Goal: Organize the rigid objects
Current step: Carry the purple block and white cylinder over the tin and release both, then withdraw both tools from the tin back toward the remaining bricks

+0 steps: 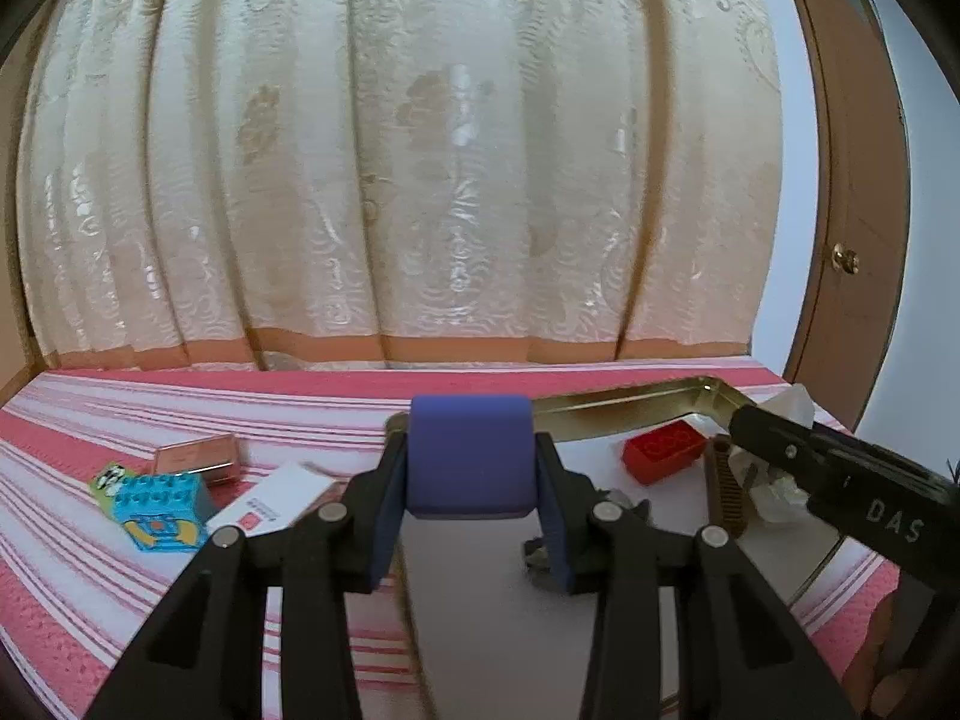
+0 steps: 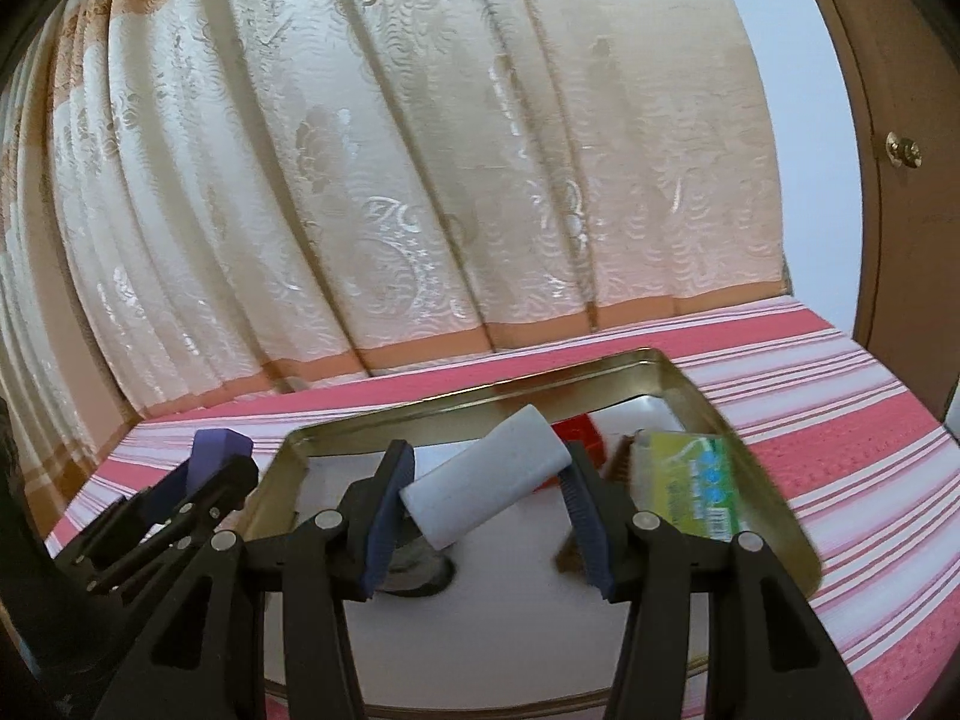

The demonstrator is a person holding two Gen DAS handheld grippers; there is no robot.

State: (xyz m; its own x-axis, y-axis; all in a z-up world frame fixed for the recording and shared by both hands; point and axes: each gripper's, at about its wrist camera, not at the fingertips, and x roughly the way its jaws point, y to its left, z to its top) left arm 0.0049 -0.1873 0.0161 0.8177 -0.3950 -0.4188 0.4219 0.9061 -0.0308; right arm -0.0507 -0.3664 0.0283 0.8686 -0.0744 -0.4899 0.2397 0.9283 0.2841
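Risk sits mostly with the two held pieces. Going left to right in the left wrist view: a copper box (image 1: 198,457), a blue toy brick (image 1: 161,510) and a white card box (image 1: 273,501) lie loose on the striped cloth (image 1: 90,414), outside the tray (image 1: 630,405). The left gripper (image 1: 471,510) clamps a blue block (image 1: 470,456) by its flat sides, just over the tray's near-left edge; released there, it could catch the rim and tip onto the cloth. Further right, a red brick (image 1: 663,450) lies in the tray, beside a brown comb (image 1: 726,495).

The right gripper (image 2: 489,498) pinches a white block (image 2: 486,477) skewed across its pads, over the tray. I judge that hold weak: the block could twist out and knock the green packet (image 2: 690,480) nearby.

Writing: "DAS" on the right gripper's body; the card box's red print and the packet's text are too small to read.
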